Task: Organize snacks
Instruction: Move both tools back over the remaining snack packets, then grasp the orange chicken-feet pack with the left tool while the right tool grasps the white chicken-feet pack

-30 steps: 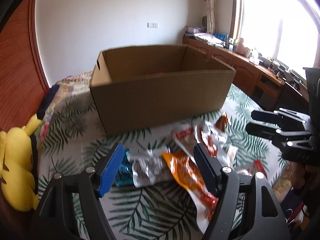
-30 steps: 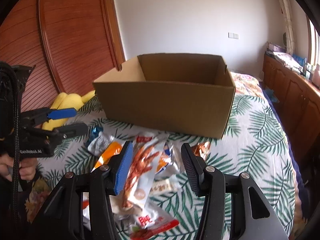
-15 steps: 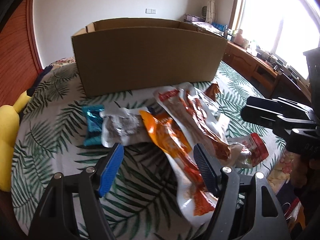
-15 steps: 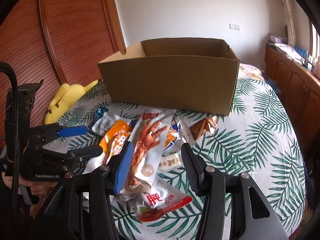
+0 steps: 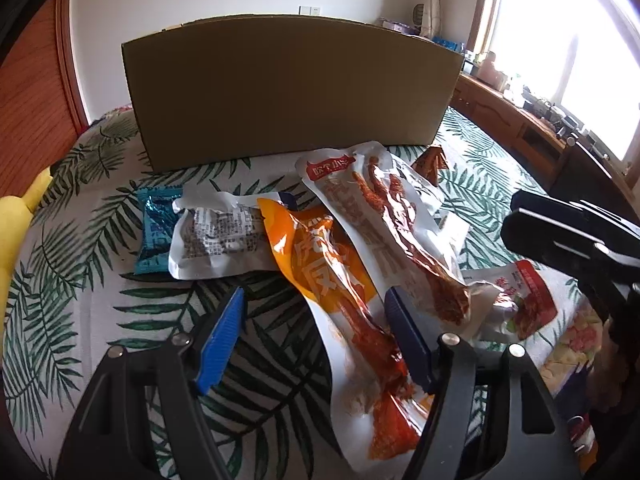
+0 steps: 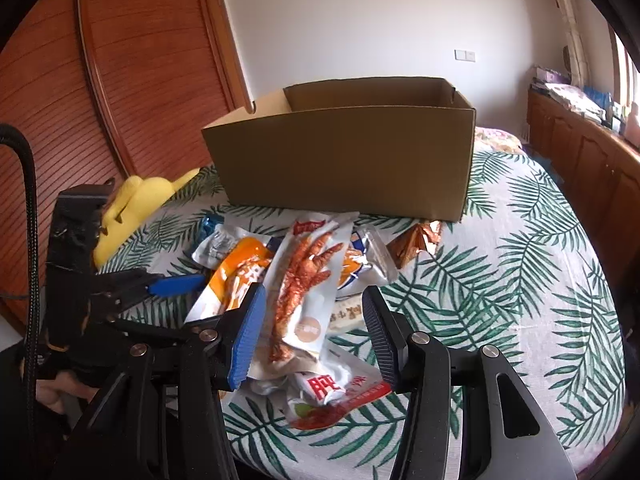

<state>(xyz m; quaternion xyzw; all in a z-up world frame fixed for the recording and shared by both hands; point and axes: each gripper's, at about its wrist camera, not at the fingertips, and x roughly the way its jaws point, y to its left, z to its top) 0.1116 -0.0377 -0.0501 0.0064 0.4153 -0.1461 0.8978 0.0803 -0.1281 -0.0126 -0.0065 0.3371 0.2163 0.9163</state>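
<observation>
Left wrist view, left to right: yellow plush toy at the left edge; teal snack packet left of centre, overlapped by a white pouch; orange snack pouch running down the middle, lying between the wide-open jaws of the left gripper at bottom centre, gripped by neither pad; chicken-feet packet overlapping it on the right; small brown foil packet behind; red-labelled packet at lower right. Cardboard box filling the upper centre, standing on the palm-leaf bedspread just behind the snack heap.

Right wrist view, left to right: left gripper entering from the left edge; right gripper at bottom centre, jaws spread wide, holding nothing, straddling the lower end of the chicken-feet packet; red-printed packet underneath, at the bottom of the heap; wooden cabinets along the right edge.
</observation>
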